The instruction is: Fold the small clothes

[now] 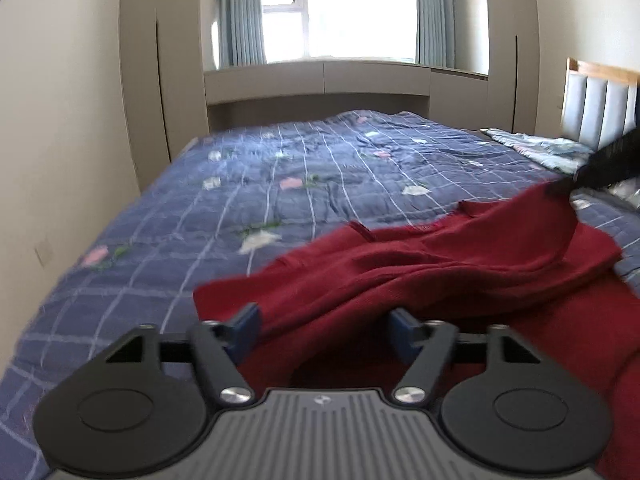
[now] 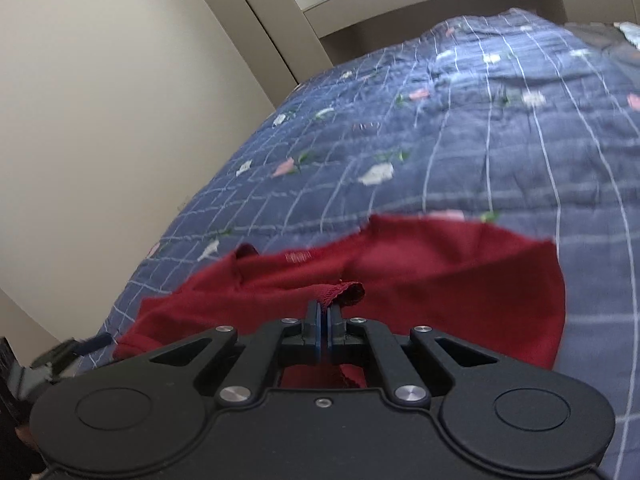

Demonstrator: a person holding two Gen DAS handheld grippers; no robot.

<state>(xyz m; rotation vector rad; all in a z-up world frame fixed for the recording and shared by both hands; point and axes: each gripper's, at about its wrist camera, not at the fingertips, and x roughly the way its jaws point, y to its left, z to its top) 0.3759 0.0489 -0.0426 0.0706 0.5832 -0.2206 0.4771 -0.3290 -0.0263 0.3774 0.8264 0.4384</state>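
A home bedroom: a bed (image 1: 280, 184) under a blue checked quilt (image 2: 480, 140), a padded headboard (image 1: 600, 100), built-in wardrobes (image 1: 160, 80) and a curtained window (image 1: 340, 8).

The left gripper (image 1: 324, 330) points forward and somewhat downward, its two blue-padded fingers (image 1: 247, 320) spread wide apart, nothing pinched between them; red cloth merely lies in the gap. From its own camera, the right gripper (image 1: 560, 189) shows at about two o'clock, a dark blurred shape reaching in from the frame's edge. Seen from its own wrist, the right gripper (image 2: 323, 322) also tilts downward, jaws drawn tight together with the blue pads (image 2: 318, 328) nearly meeting, nipping a red sweater's (image 2: 440, 280) ribbed hem.
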